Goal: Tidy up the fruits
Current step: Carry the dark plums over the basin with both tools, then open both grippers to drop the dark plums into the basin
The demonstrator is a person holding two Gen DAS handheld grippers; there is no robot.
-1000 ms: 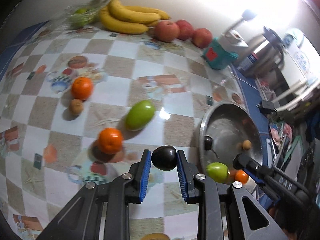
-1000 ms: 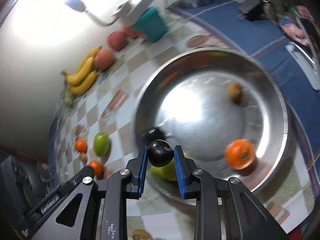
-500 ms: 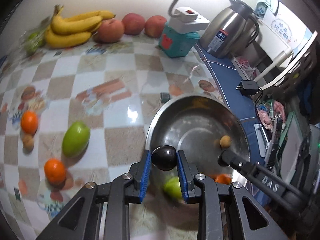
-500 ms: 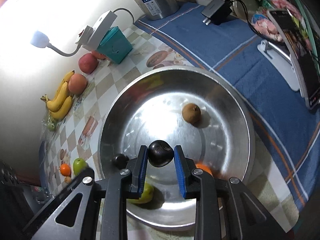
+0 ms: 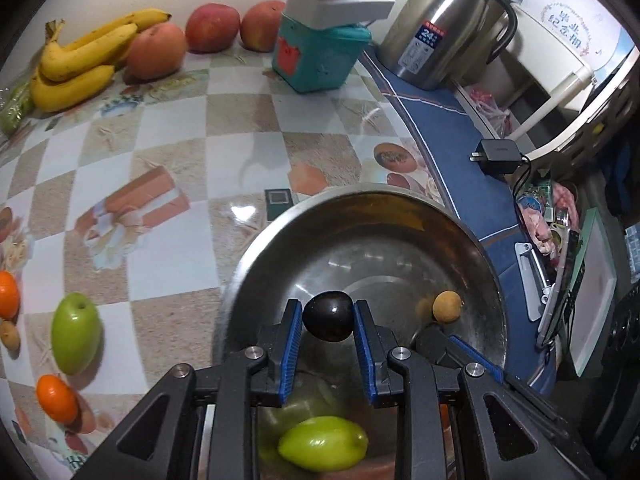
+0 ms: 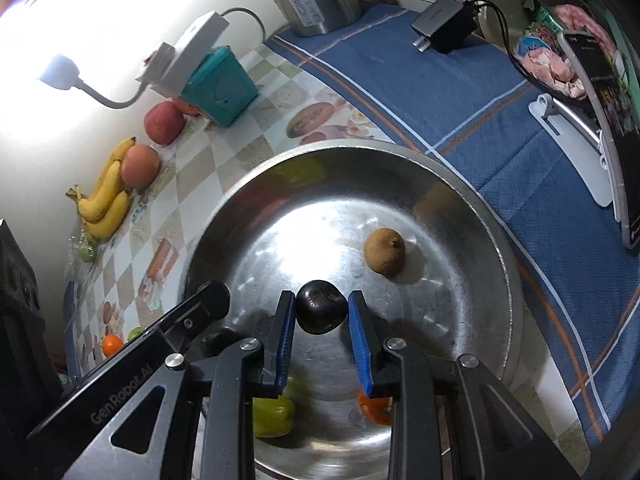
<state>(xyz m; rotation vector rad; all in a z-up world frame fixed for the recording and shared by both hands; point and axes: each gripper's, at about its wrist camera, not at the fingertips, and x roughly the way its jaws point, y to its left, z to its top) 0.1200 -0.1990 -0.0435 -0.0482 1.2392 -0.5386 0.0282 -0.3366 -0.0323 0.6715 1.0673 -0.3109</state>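
Overhead, 2 grippers each clamp 1 dark plum above the steel bowl: the left gripper holds one plum, the right gripper another plum. Inside lie 1 brown fruit, 1 green fruit and 1 orange.

Half hidden behind the right gripper's frame: an orange and a green fruit in the steel bowl (both smeared by blur). Cut off at the left wrist view's edge: another orange. Largely masked by the neighbouring gripper's arm: a dark fruit.
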